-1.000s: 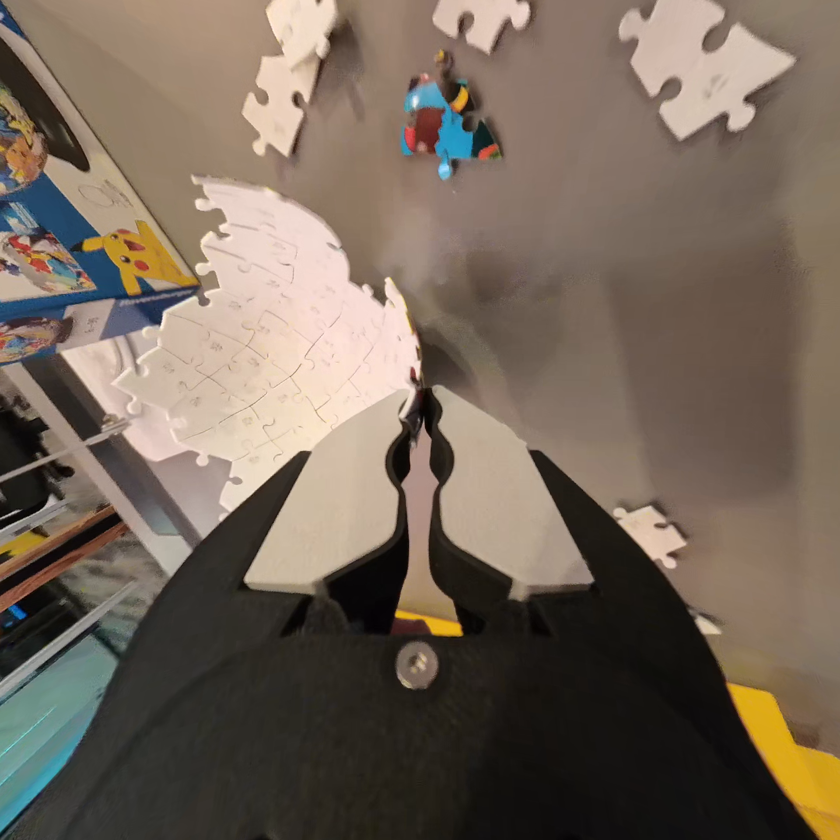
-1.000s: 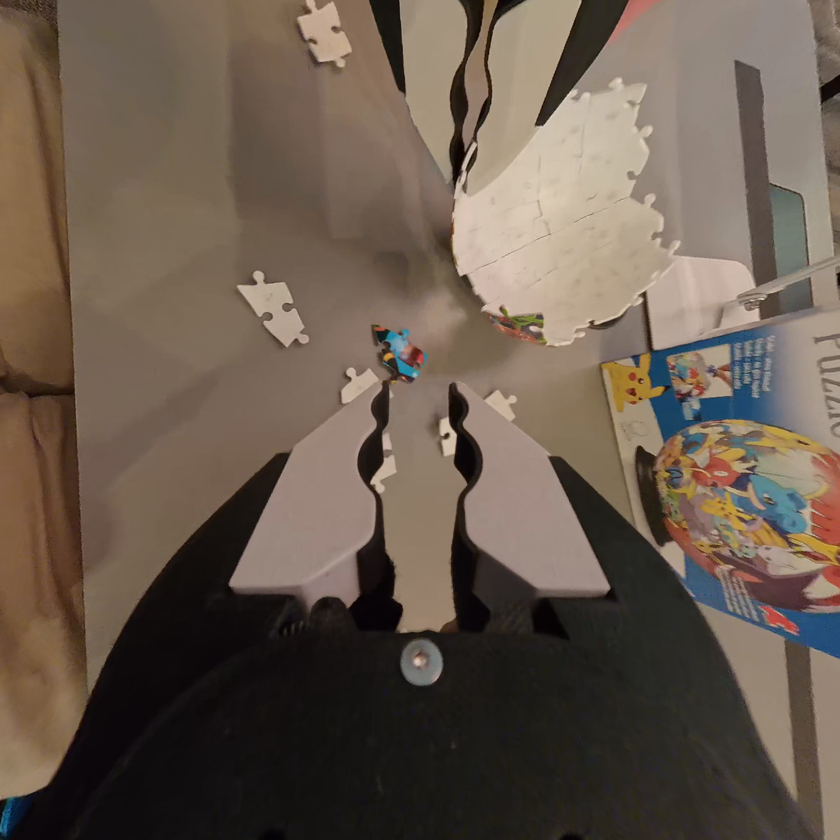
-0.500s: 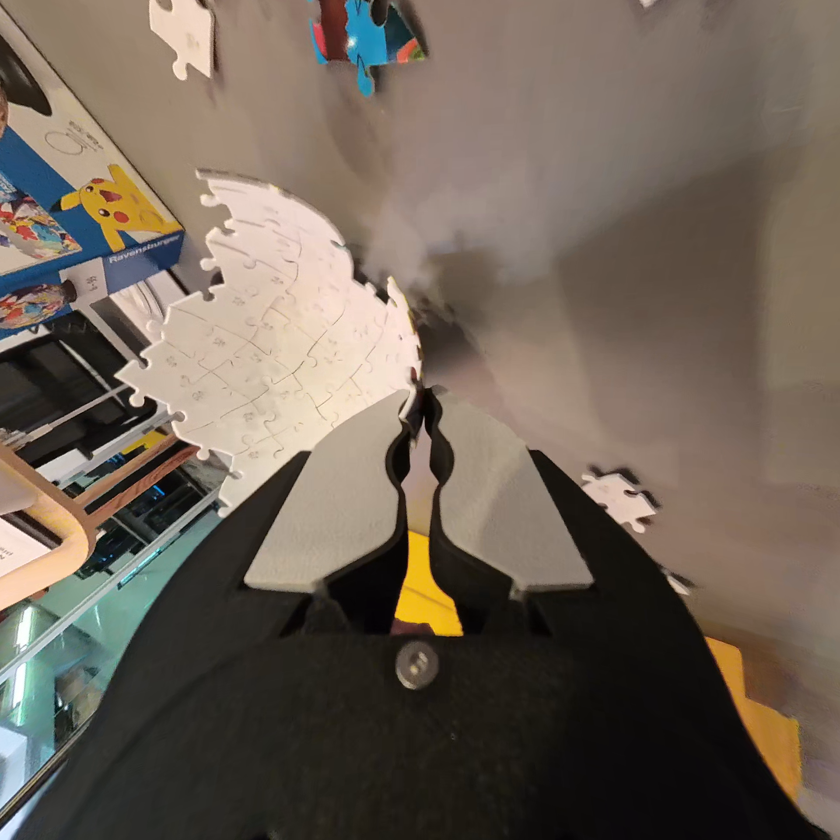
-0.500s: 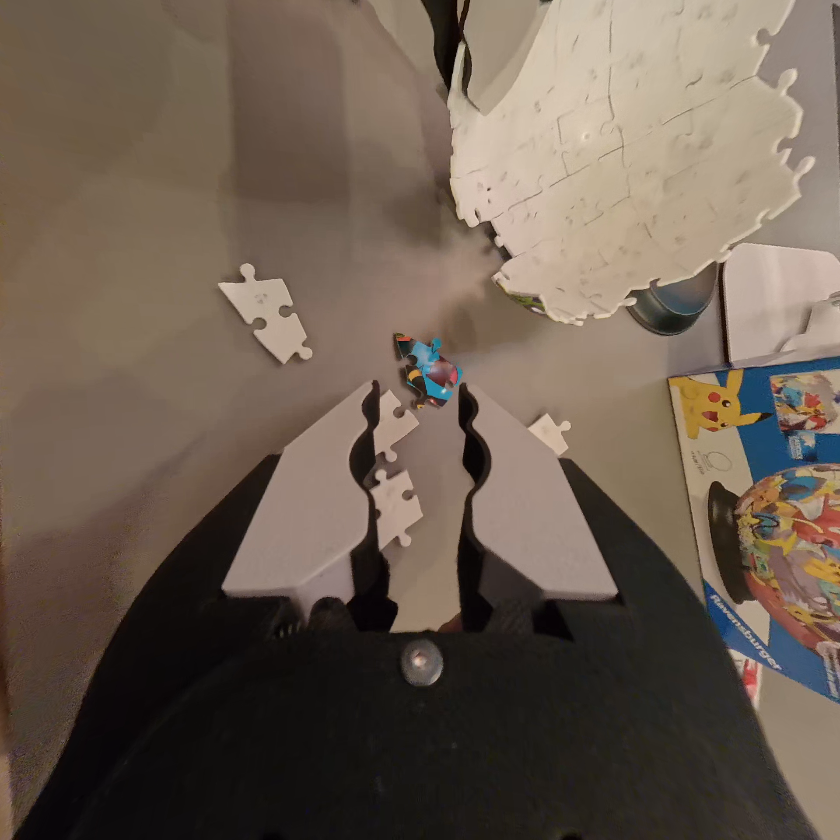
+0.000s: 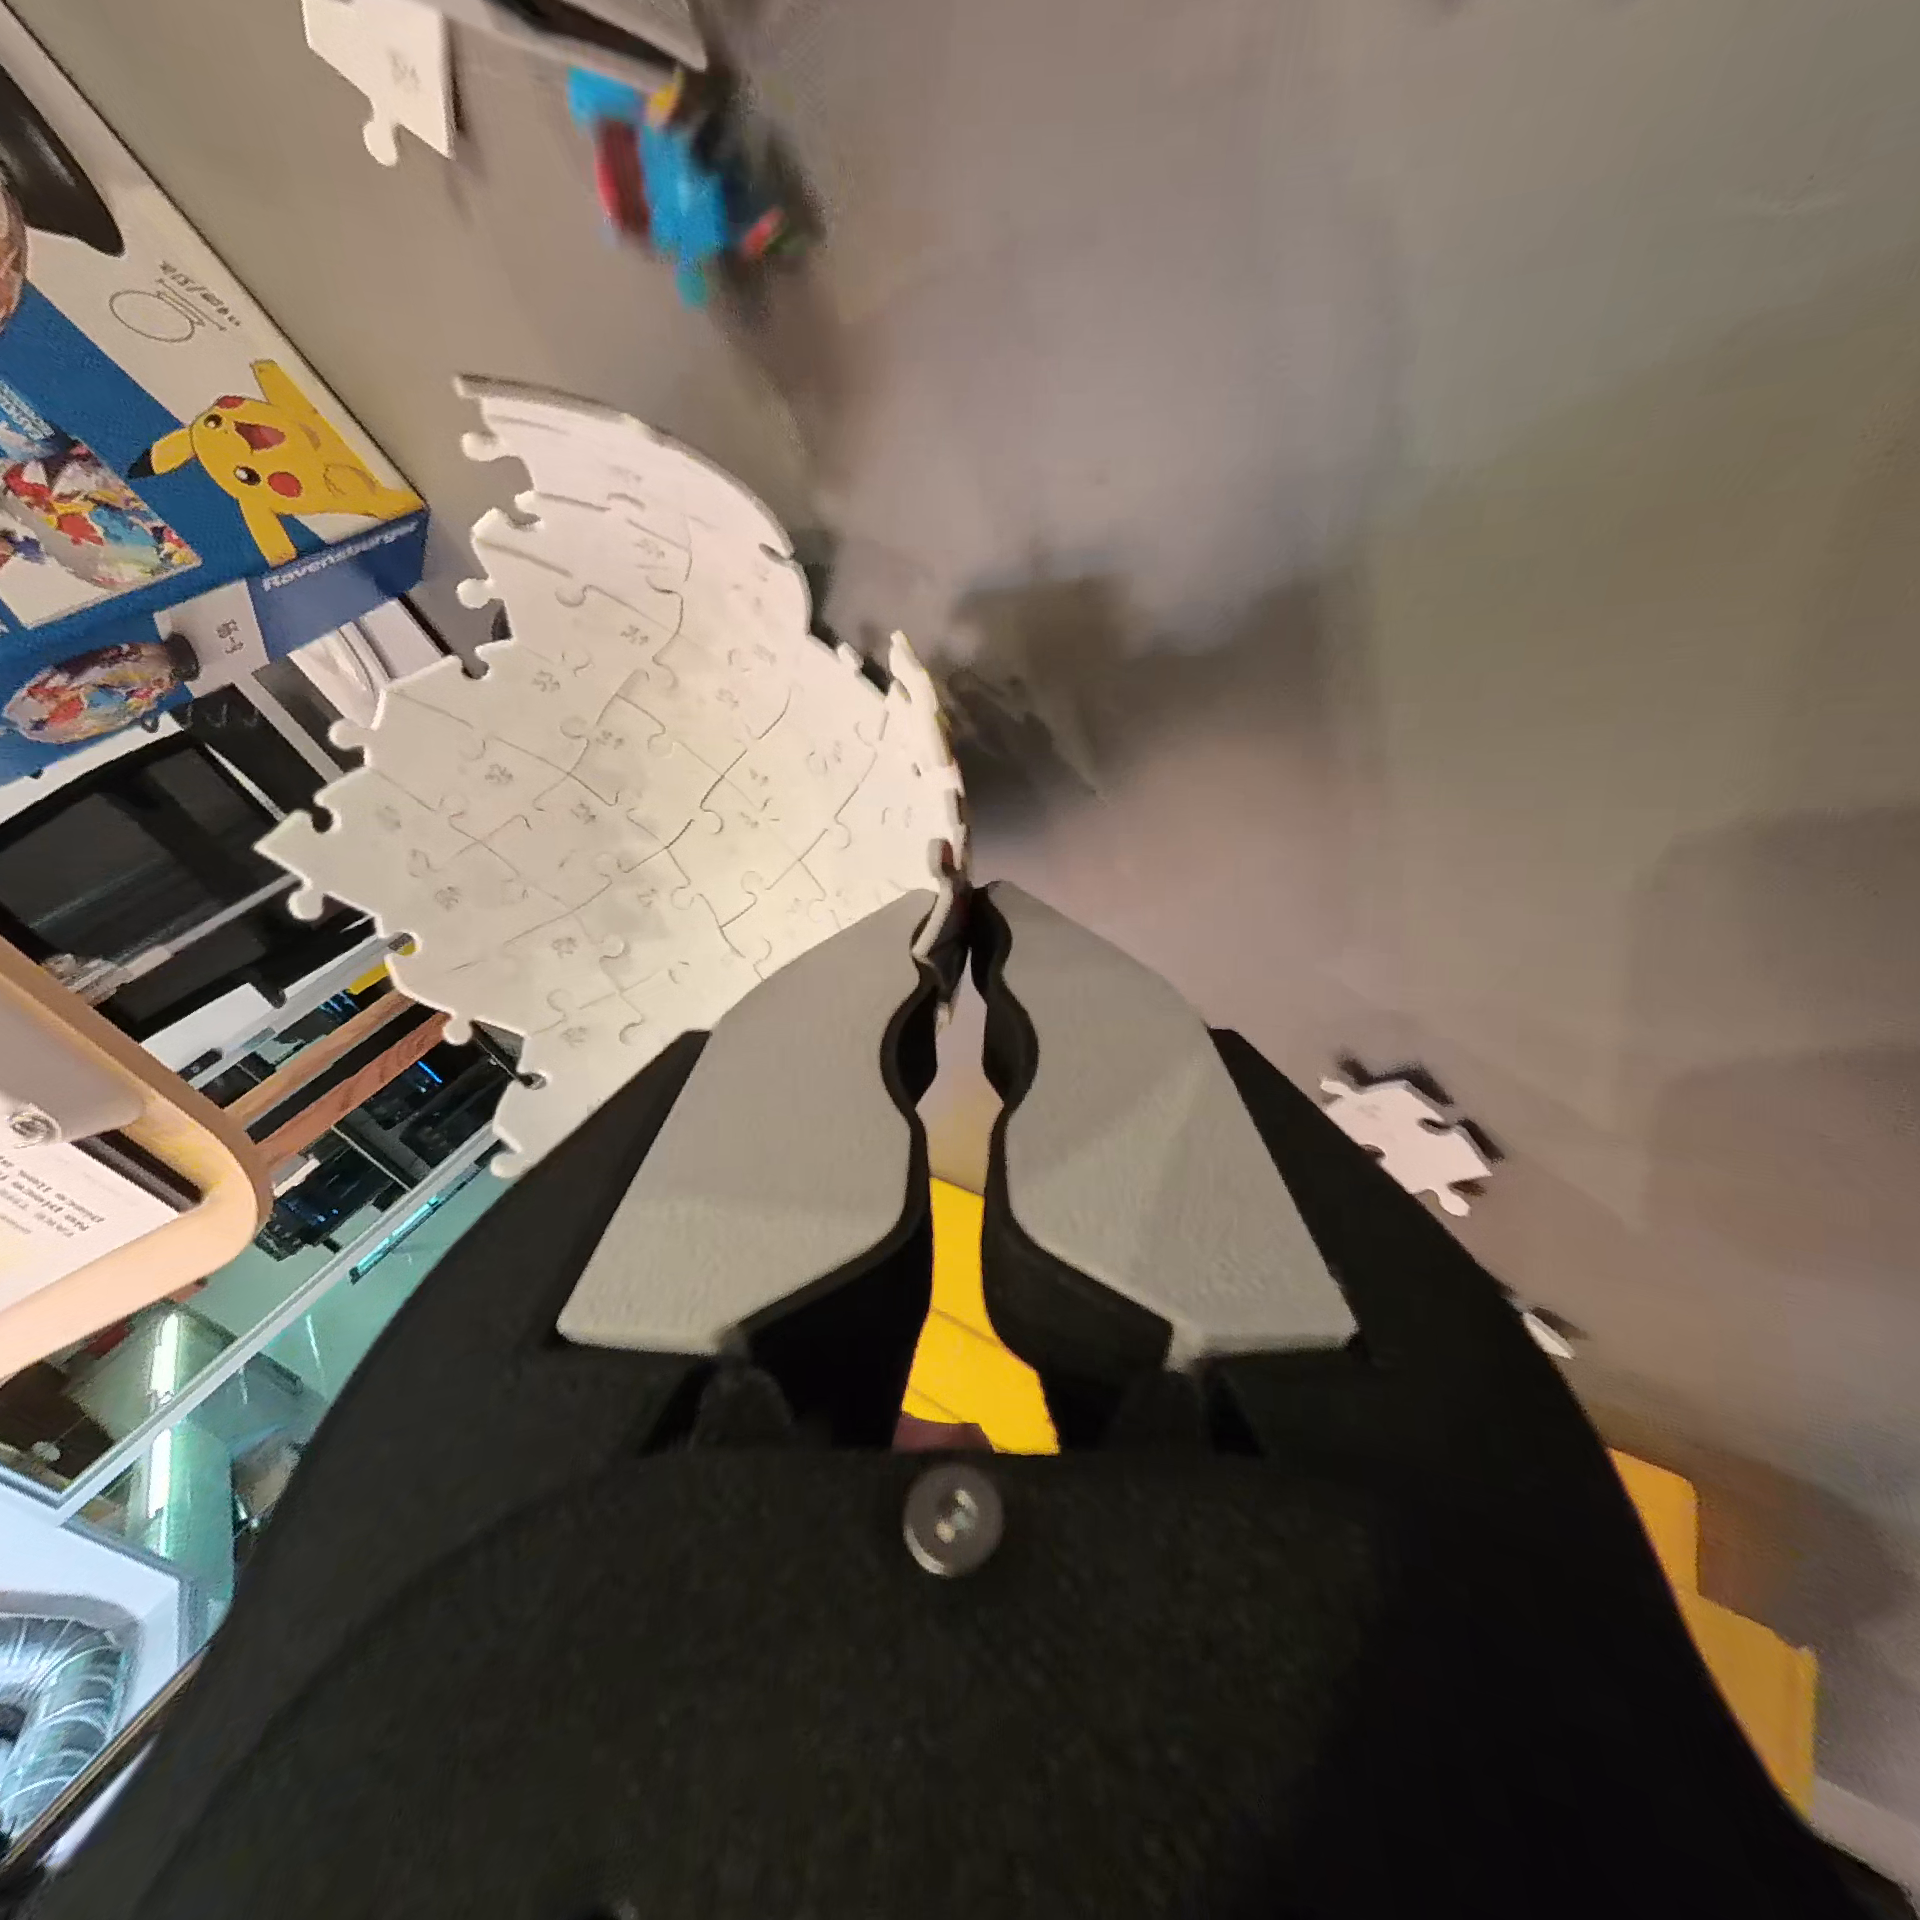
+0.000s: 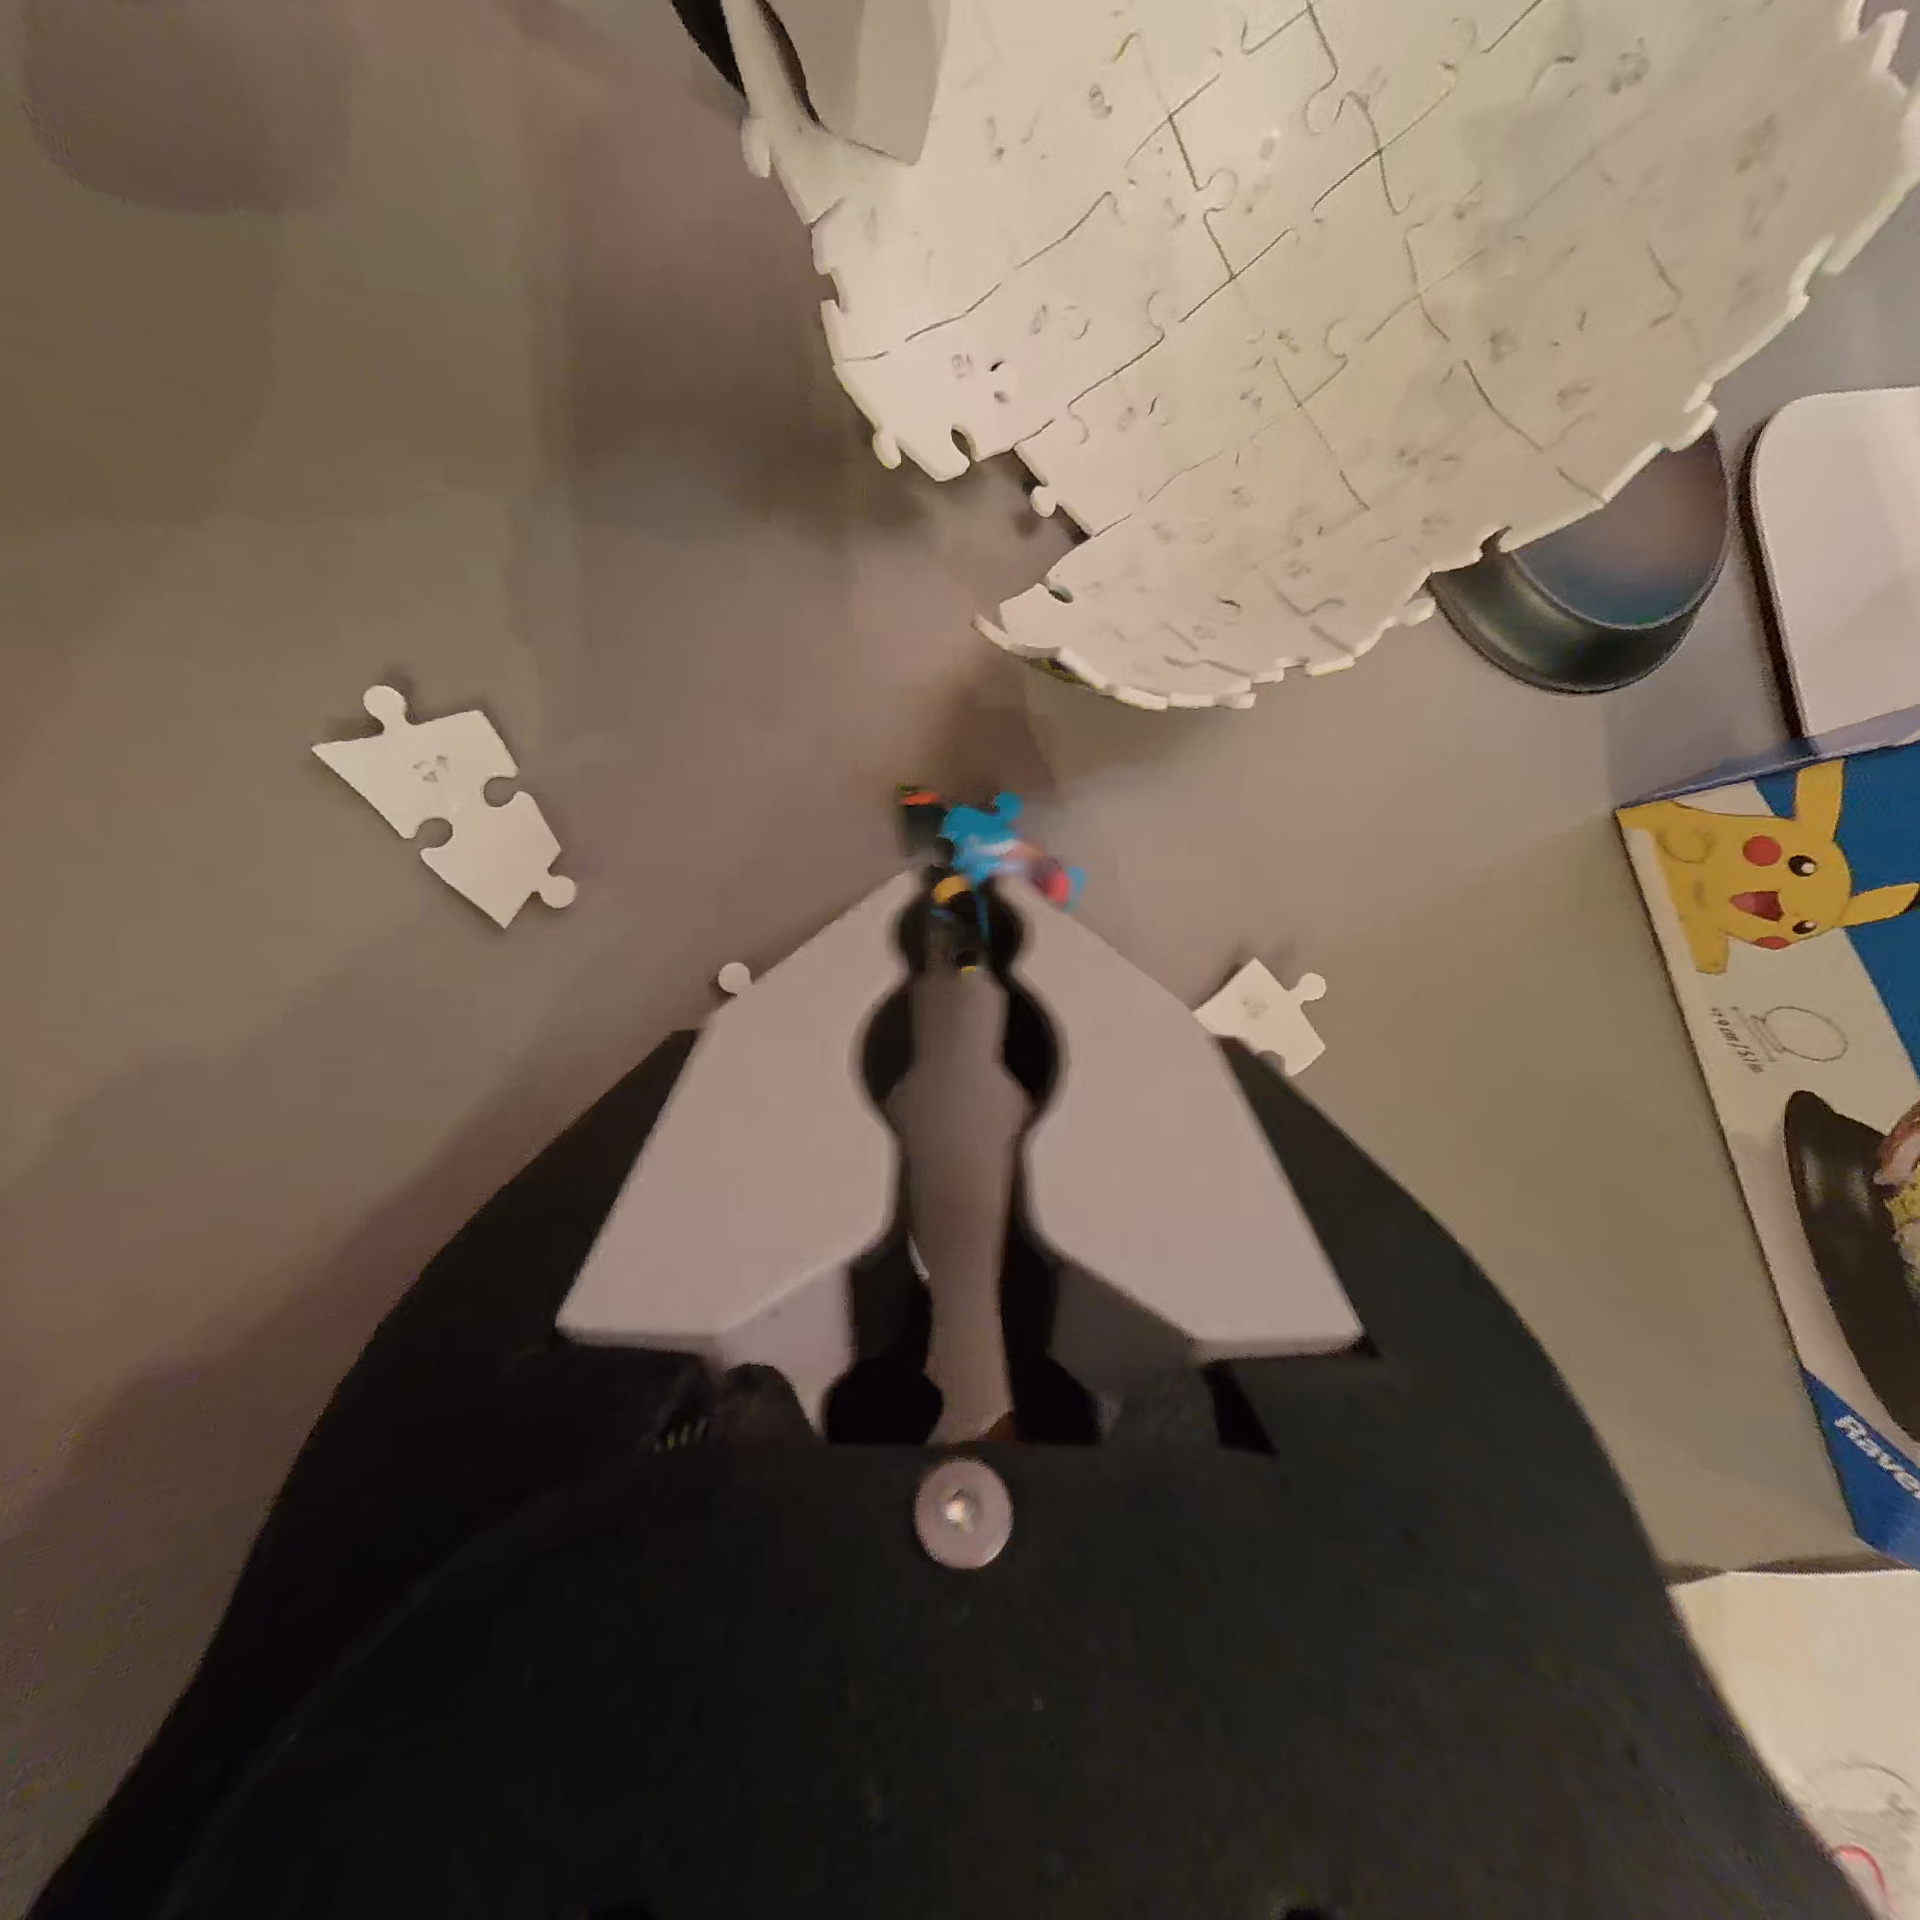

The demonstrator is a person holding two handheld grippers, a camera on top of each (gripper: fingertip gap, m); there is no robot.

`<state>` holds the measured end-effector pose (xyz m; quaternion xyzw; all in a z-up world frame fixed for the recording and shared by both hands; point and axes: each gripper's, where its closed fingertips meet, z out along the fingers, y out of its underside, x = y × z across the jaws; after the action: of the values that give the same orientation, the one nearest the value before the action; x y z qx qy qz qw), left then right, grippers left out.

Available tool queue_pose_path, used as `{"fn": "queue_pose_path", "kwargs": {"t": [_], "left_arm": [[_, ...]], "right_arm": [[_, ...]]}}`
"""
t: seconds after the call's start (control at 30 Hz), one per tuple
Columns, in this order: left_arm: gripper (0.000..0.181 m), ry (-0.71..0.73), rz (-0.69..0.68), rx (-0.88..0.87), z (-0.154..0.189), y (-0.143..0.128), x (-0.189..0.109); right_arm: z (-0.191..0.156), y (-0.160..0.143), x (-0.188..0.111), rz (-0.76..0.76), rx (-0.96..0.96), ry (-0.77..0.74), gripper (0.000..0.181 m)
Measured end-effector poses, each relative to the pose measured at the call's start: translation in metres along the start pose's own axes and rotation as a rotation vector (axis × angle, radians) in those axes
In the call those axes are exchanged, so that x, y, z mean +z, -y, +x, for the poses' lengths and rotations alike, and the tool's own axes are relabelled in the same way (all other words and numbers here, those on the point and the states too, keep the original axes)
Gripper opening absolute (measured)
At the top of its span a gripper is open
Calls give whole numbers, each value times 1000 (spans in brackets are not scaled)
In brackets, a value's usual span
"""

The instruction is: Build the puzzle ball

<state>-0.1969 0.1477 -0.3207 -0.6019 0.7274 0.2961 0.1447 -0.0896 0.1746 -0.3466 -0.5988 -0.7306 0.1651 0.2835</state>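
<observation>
Right pinch on the piece looks marginal — watch for a slip.
Your right gripper (image 6: 961,914) tips are nearly closed on the colour piece (image 6: 982,847) lying on the table (image 6: 312,416); can't tell if it's gripped or just nudged, and thin flat card could skate out. Left gripper (image 5: 961,920) is clenched on the shell (image 5: 644,769) rim — one edge hold, so twisting may pop joints. Loose white pieces (image 6: 442,800) beyond.

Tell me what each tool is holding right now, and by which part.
The left tool grips the half-built puzzle ball by its rim. The right tool has closed on the coloured puzzle piece at its near edge.
</observation>
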Motion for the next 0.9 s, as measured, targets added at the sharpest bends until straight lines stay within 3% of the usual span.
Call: {"fn": "queue_pose_path", "kwargs": {"t": [0.03, 0.23, 0.27, 0.33, 0.43, 0.57, 0.67, 0.77, 0.9], "left_arm": [[3, 5, -2, 7, 0, 0, 0], [3, 17, -28, -2, -2, -4, 2], [3, 17, -34, -1, -2, -5, 3], [3, 7, -47, -20, -1, -8, 4], [3, 8, -70, -19, 0, -15, 5], [3, 0, -86, -27, 4, -22, 5], [3, -7, -87, -39, 6, -26, 4], [3, -8, -81, -42, 8, -29, 2], [3, -7, -76, -42, 9, -30, 3]], "right_arm": [[-1, 0, 0, 6, 18, 13, 0], [5, 2, -7, 49, 58, 29, 0], [10, 4, -10, 54, 60, 23, 3], [24, 4, -13, 35, 47, -15, 29], [44, 12, -12, 50, 43, -30, 38], [60, 11, 10, -6, 14, 5, 44], [65, 10, 22, -41, -76, 45, 42], [63, 11, 28, -47, -59, 158, 28], [69, 11, 30, -2, -24, 195, 21]]}}
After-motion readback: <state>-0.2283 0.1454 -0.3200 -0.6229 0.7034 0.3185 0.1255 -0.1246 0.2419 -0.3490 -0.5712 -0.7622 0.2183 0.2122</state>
